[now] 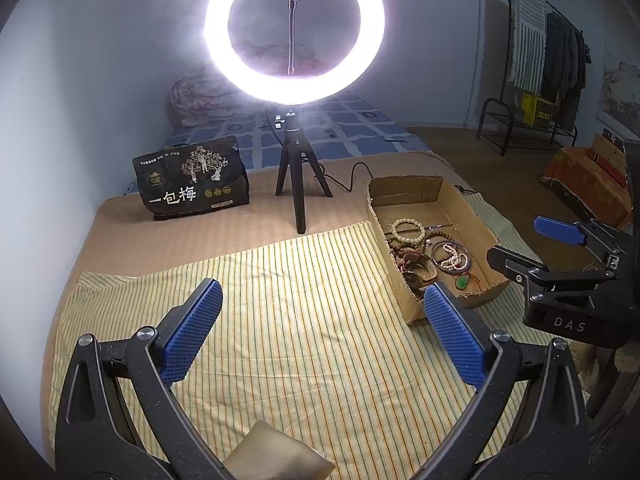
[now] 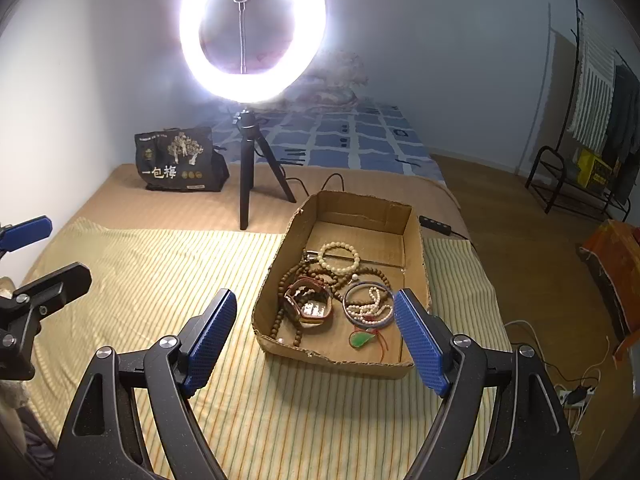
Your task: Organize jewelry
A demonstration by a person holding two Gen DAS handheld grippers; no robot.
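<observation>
A shallow cardboard box (image 2: 360, 210) sits on the striped cloth (image 2: 160, 280). Inside lie a cream bead bracelet (image 2: 334, 245), a brown wooden bead string (image 2: 286, 280), a brown-strapped watch (image 2: 310, 308), pearls with thin bangles (image 2: 368, 306) and a green pendant (image 2: 362, 340). My right gripper (image 2: 315, 294) hovers open just in front of the box, with nothing between its blue pads. My left gripper (image 1: 323, 286) is wide open over bare cloth (image 1: 300, 320), left of the box (image 1: 396, 280). Each gripper shows in the other's view: the right one (image 1: 516, 240) and the left one (image 2: 68, 248).
A ring light on a black tripod (image 1: 298, 184) stands behind the cloth, its cable running past the box. A black printed bag (image 1: 192, 180) sits at the back left. A small tan cushion (image 1: 272, 456) lies under my left gripper. Wooden floor with a power strip (image 2: 576, 394) lies to the right.
</observation>
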